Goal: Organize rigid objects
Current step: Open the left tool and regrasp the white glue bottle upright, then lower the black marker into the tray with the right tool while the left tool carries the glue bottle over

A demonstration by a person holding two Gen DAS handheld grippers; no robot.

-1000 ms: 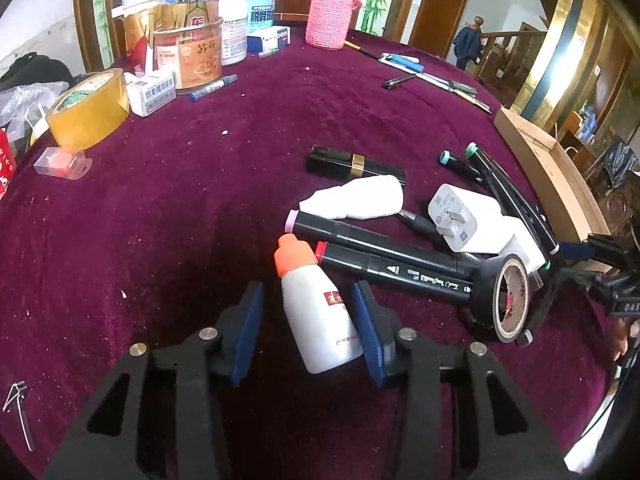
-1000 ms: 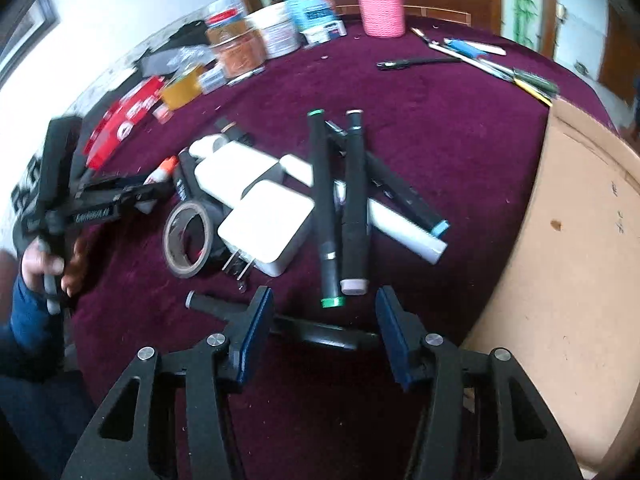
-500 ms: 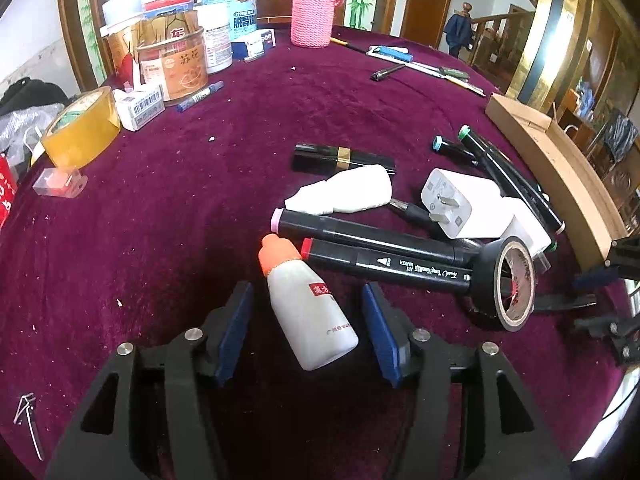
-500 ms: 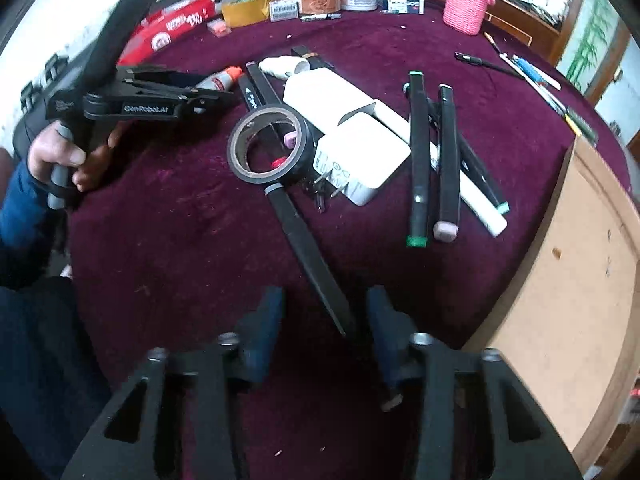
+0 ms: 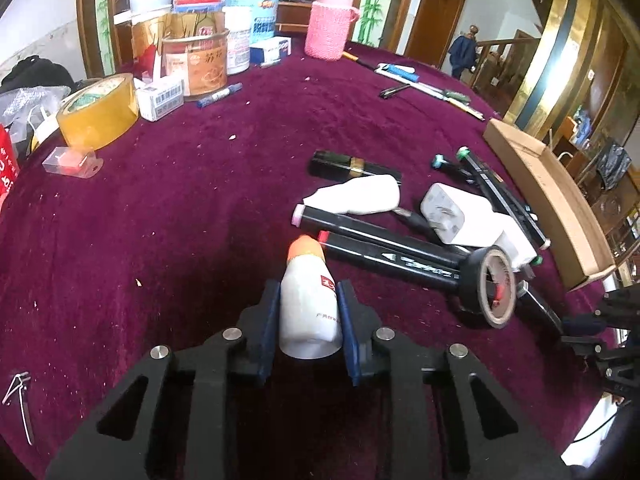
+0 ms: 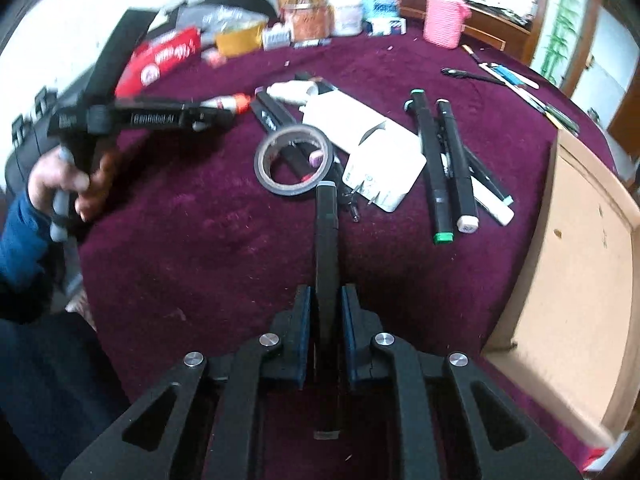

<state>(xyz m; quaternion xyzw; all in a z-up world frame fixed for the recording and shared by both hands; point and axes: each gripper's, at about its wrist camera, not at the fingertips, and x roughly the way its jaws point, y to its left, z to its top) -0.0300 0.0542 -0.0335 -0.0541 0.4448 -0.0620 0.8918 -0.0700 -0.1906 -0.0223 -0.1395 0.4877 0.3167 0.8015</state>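
Note:
My left gripper [image 5: 308, 300] is shut on a white glue bottle with an orange cap [image 5: 308, 296] and holds it just above the purple cloth. It also shows in the right wrist view [image 6: 228, 103]. My right gripper [image 6: 325, 304] is shut on a long black marker [image 6: 326, 248] that points away along the fingers. A pile lies in the middle: black markers [image 5: 384, 248], a black tape roll [image 5: 490, 286], a white charger [image 5: 456, 216], a second white bottle [image 5: 360, 200] and a black case [image 5: 352, 166].
A shallow cardboard box [image 6: 576, 248] lies at the right edge of the table. Yellow tape [image 5: 96, 114], tins, jars and a pink knitted cup [image 5: 328, 36] stand along the far side. Pens [image 5: 424, 86] lie at the far right.
My left gripper has closed on the glue bottle and lifted it. My right gripper has closed on the long black marker and raised it toward the camera.

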